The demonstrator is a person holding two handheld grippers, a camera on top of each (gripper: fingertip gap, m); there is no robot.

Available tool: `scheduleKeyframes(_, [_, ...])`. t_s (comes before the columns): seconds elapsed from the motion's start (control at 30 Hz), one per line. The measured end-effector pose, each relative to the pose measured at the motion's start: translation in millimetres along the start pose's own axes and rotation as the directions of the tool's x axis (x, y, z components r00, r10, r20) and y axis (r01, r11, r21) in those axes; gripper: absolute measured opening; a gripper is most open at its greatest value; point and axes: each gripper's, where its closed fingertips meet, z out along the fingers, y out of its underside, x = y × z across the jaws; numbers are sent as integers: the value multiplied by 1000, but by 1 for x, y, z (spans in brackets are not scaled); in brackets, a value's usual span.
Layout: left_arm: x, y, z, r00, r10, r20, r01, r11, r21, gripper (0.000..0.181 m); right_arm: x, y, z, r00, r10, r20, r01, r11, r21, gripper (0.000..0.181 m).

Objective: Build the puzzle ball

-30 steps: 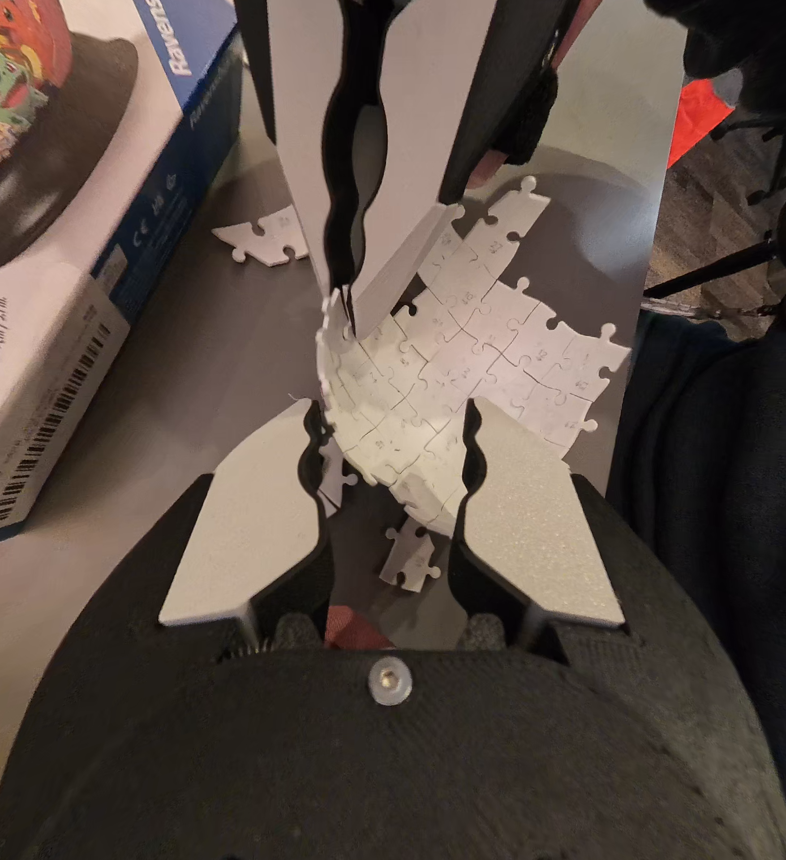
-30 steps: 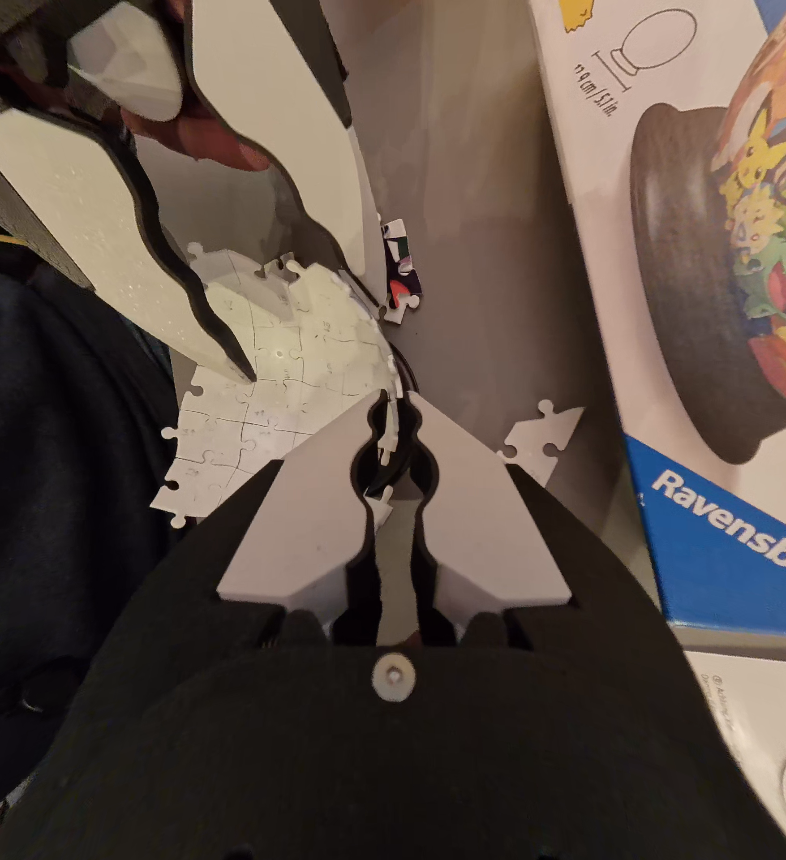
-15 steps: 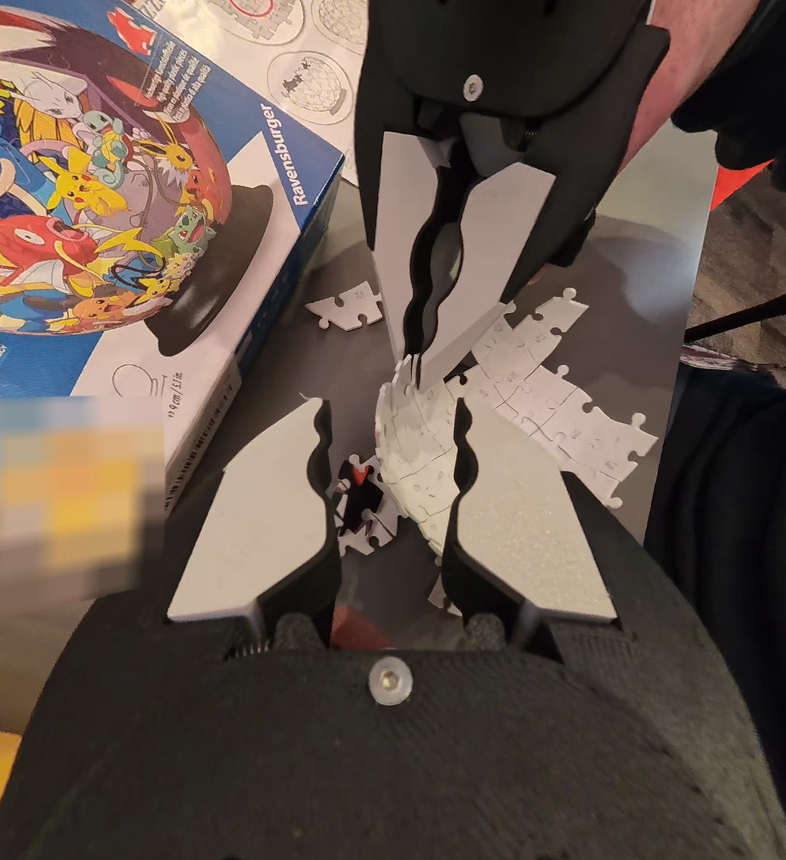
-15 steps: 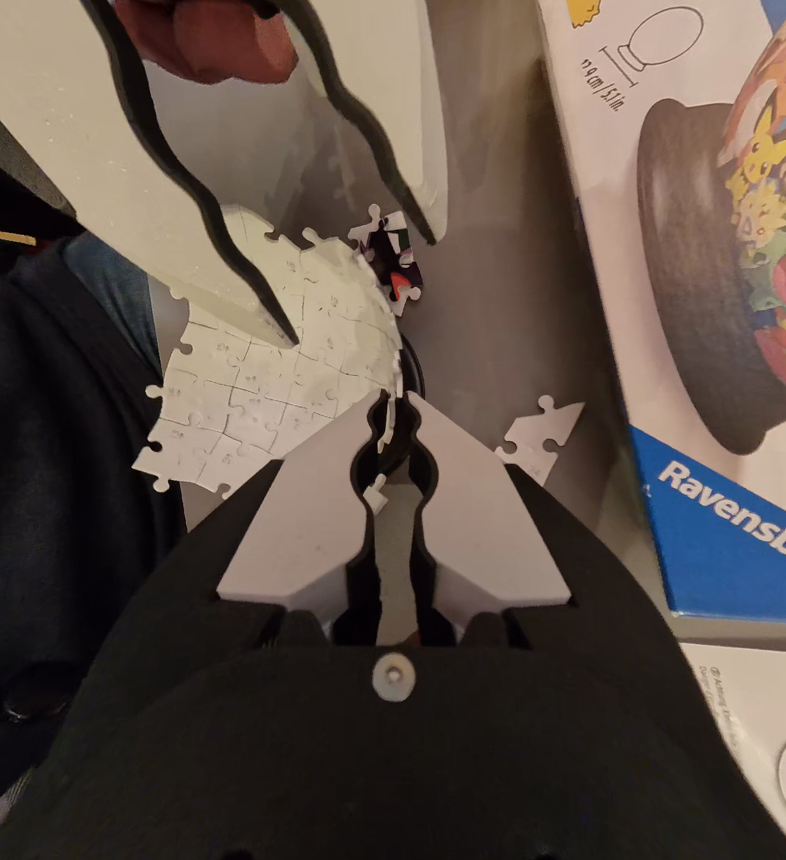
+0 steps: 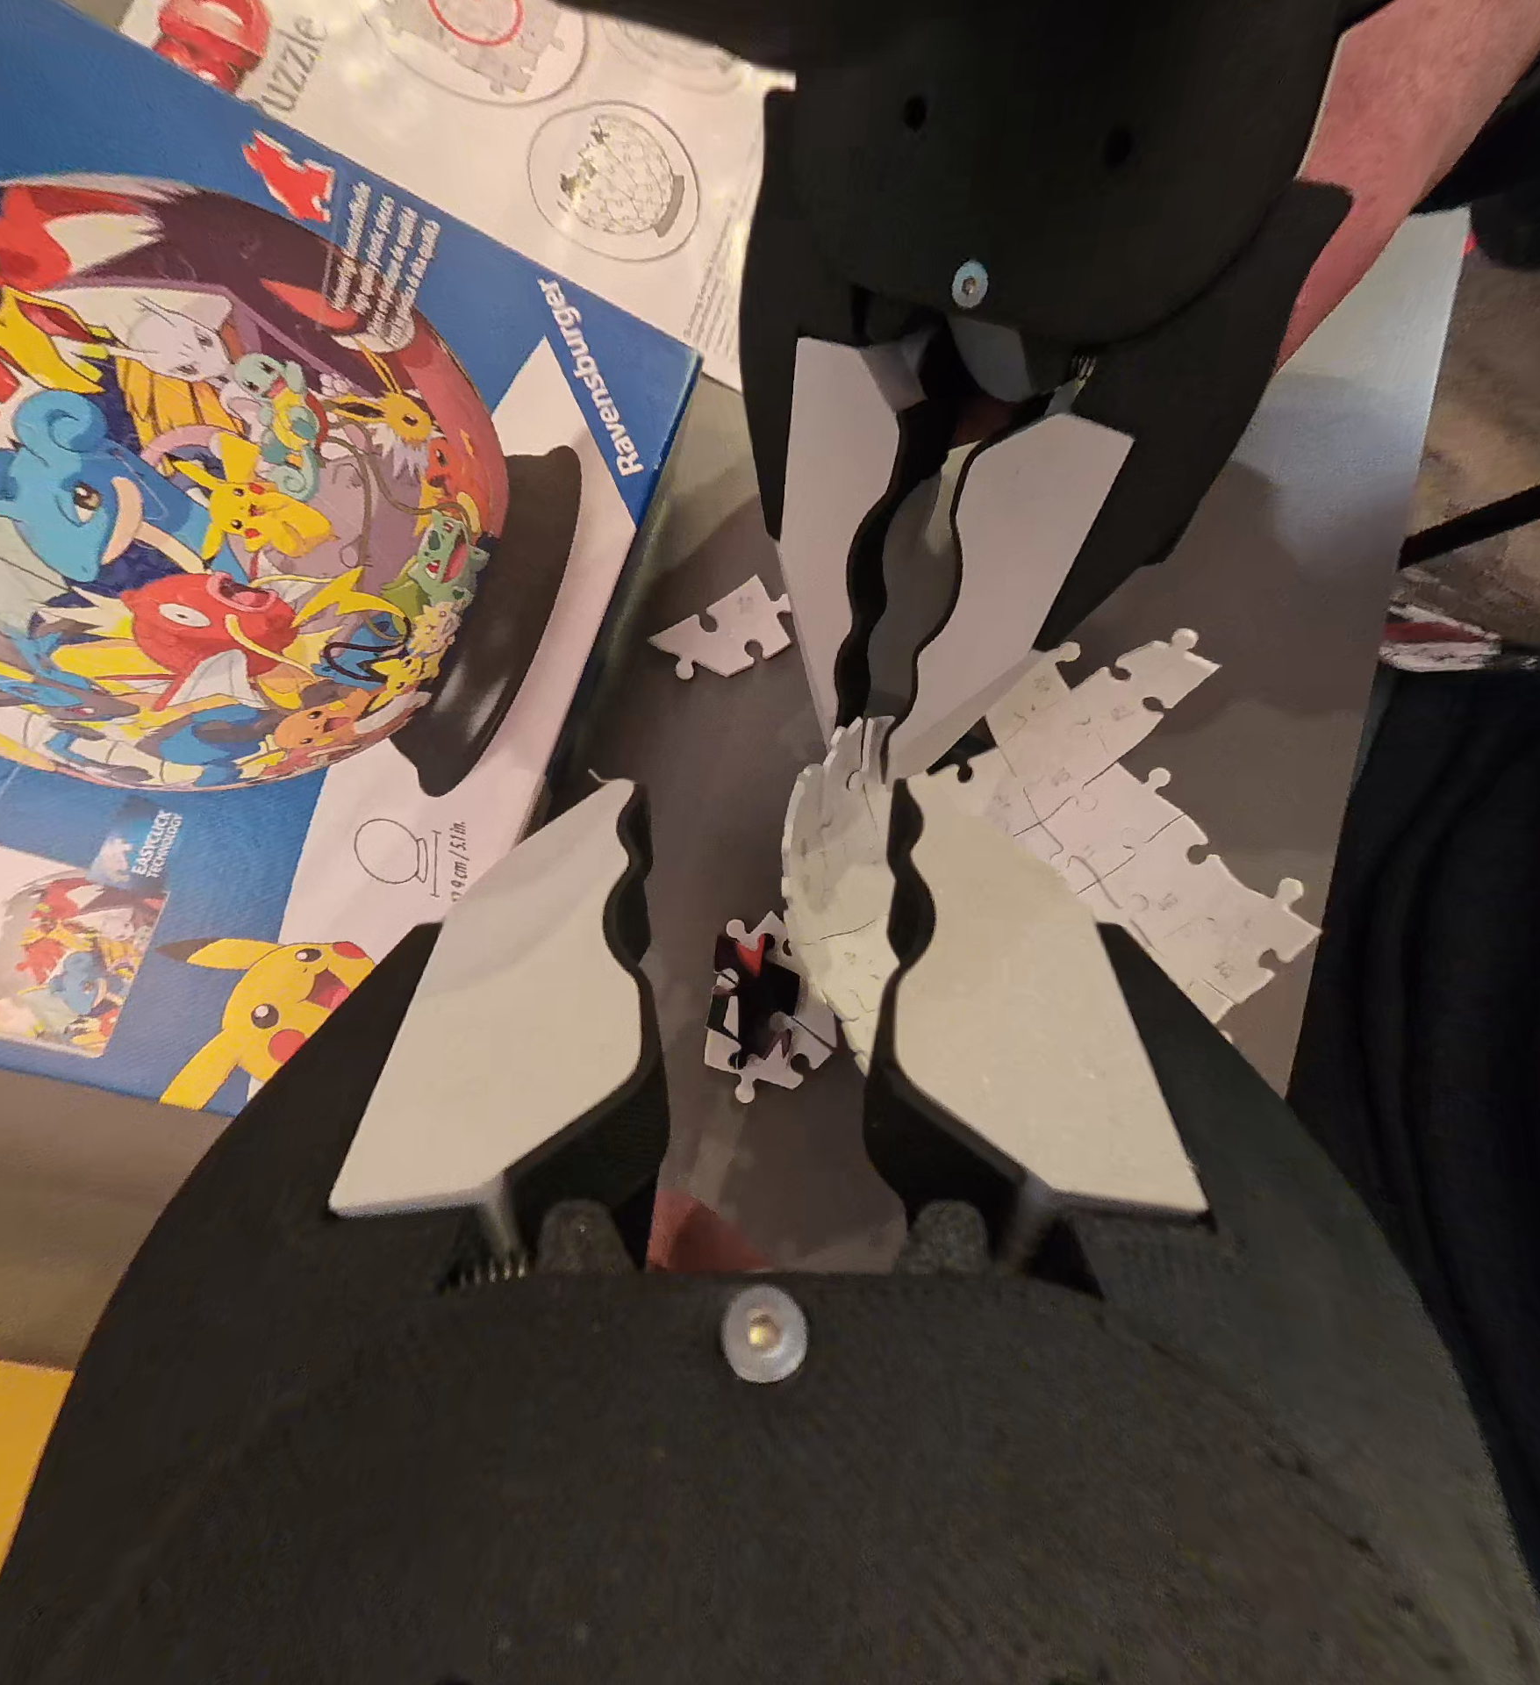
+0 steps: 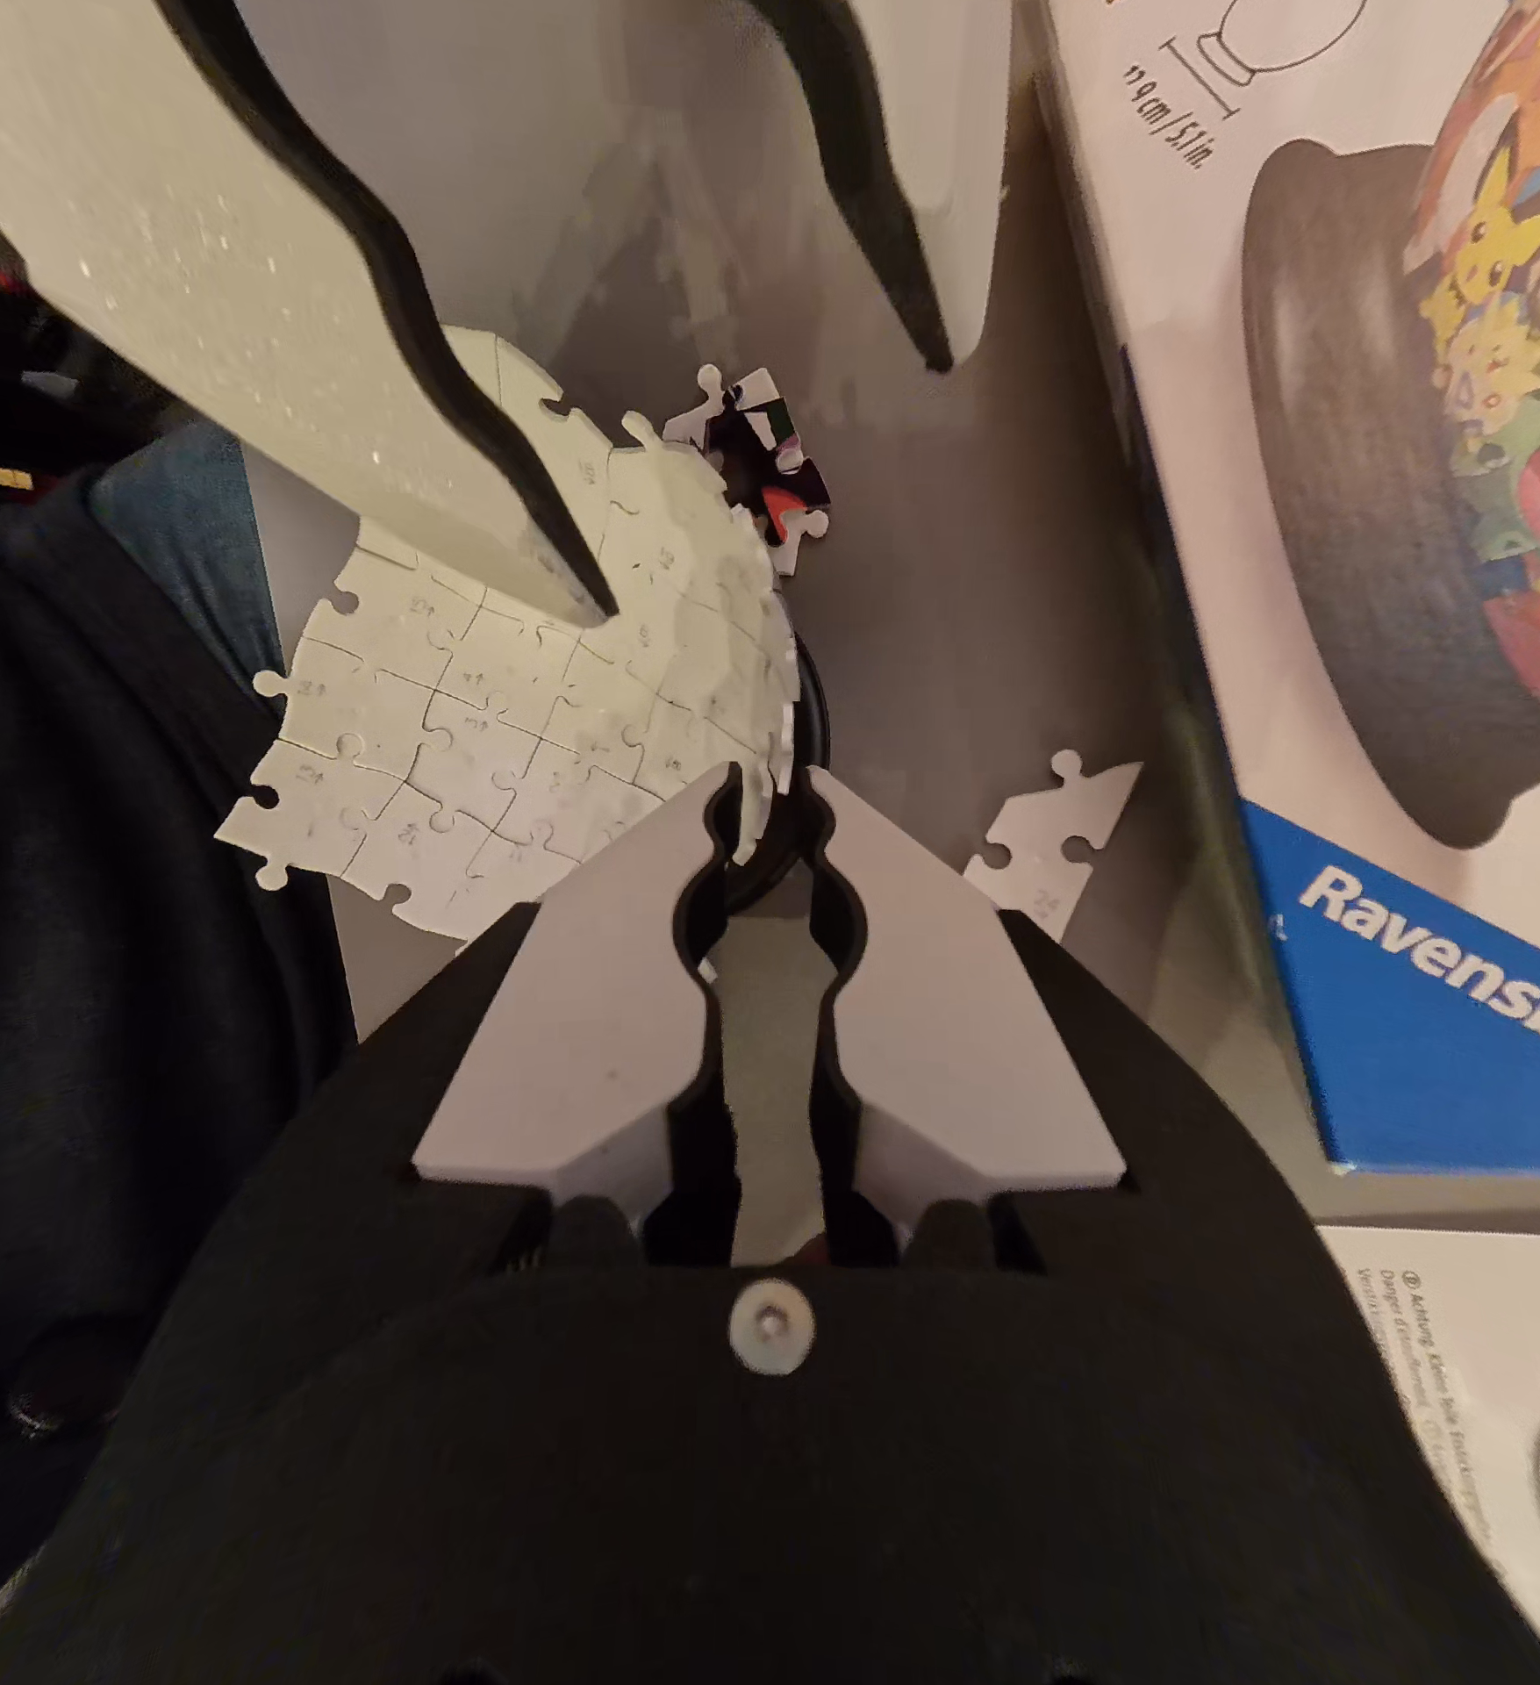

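A: On the table, right gripper point(image 6: 770, 802) pinches the shell's point(image 6: 520, 720) rim; left gripper point(image 5: 770, 825) gapes empty.
B: Hold firm; fetch the piece point(image 5: 752, 1007) beside it.

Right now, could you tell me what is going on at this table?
A person is building a puzzle ball with two handheld grippers. The right gripper is shut on the rim of the curved, white-backed assembled section, holding it blank side up. The left gripper is open and holds nothing, one finger over the section. A loose printed piece lies between its fingers on the grey table, a white piece lies farther off, beside the puzzle box.
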Motion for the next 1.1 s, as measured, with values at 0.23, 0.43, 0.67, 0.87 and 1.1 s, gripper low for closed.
scheduleKeyframes(0.23, [-5,8,9,986,166,6,-162,973,-161,40,0,-2,0,1000,7,-12,-7,1000,1,5])
scheduleKeyframes(0.43, [2,17,25,968,204,-145,-236,938,-256,24,1,1,0,999,40,8,-40,999,17,5])
scheduleKeyframes(0.67, [9,29,33,970,132,-202,-182,951,-250,28,1,-3,-2,998,57,20,-59,996,73,3])
scheduleKeyframes(0.87, [17,35,43,969,128,-214,-184,945,-271,9,1,-1,0,997,73,16,-74,993,96,5])
scheduleKeyframes(1.1, [19,33,45,967,84,-239,-143,961,-239,5,0,-1,0,996,89,21,-91,989,117,4])
